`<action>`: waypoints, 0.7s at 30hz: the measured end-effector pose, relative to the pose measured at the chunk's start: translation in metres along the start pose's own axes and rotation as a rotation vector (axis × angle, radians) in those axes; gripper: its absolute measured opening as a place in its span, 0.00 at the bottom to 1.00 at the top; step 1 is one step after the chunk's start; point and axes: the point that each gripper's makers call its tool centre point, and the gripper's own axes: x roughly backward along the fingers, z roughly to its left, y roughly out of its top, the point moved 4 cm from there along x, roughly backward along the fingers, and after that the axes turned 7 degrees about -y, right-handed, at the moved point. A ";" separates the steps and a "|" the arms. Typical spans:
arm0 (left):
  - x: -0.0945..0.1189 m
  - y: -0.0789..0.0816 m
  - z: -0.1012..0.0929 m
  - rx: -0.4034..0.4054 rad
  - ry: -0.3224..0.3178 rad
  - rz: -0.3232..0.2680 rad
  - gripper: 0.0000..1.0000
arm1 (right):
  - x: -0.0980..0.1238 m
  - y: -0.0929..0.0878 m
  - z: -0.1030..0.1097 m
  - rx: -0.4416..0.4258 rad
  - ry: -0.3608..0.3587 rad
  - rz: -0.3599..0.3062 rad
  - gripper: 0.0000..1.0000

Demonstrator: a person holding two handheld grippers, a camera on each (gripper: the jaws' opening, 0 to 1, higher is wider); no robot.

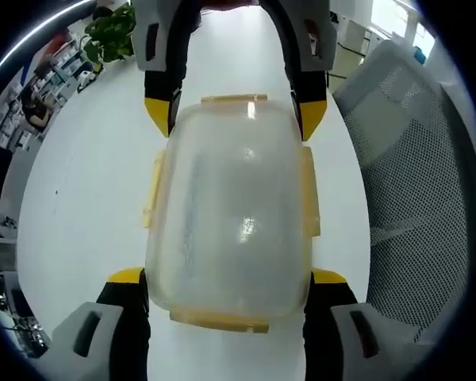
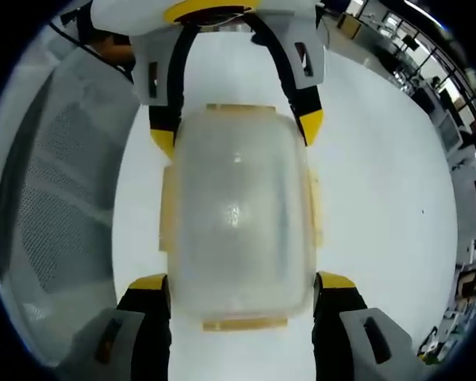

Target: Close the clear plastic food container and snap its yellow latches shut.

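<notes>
On the white table [image 1: 87,198] sits the clear plastic food container [image 1: 230,206], lid on, yellow latches [image 1: 152,190] along its edges. Left gripper [image 1: 226,278] and right gripper [image 2: 242,282] straddle opposite ends, jaws spread wide. Mesh chair [image 1: 420,175] alongside.

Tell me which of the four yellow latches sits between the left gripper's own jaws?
The latch on the container's short end, low in the left gripper view, lies between the left gripper jaws' yellow tips. The opposite latch sits by the right gripper.
</notes>
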 end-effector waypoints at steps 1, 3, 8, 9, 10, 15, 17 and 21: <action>0.000 0.000 0.001 -0.002 -0.001 0.002 0.80 | -0.001 0.000 -0.001 -0.001 0.000 0.000 0.72; 0.000 0.000 0.004 -0.005 -0.002 0.006 0.80 | -0.001 0.000 -0.004 -0.003 0.000 -0.003 0.72; 0.000 -0.001 0.011 -0.007 -0.002 0.010 0.80 | -0.003 0.001 -0.010 -0.007 -0.002 -0.009 0.72; 0.000 -0.001 0.012 -0.008 -0.003 0.012 0.80 | -0.003 0.001 -0.011 -0.008 -0.002 -0.009 0.72; 0.000 0.000 0.014 -0.009 -0.003 0.013 0.80 | -0.003 0.001 -0.013 -0.010 -0.003 -0.009 0.72; -0.001 0.001 0.022 -0.014 -0.007 0.023 0.81 | -0.004 0.000 -0.020 -0.014 -0.005 -0.011 0.72; -0.001 0.001 0.025 -0.014 -0.007 0.022 0.81 | -0.005 -0.001 -0.023 -0.015 -0.006 -0.009 0.72; -0.001 0.002 0.030 -0.012 -0.008 0.016 0.81 | -0.006 -0.002 -0.029 -0.013 -0.006 -0.006 0.72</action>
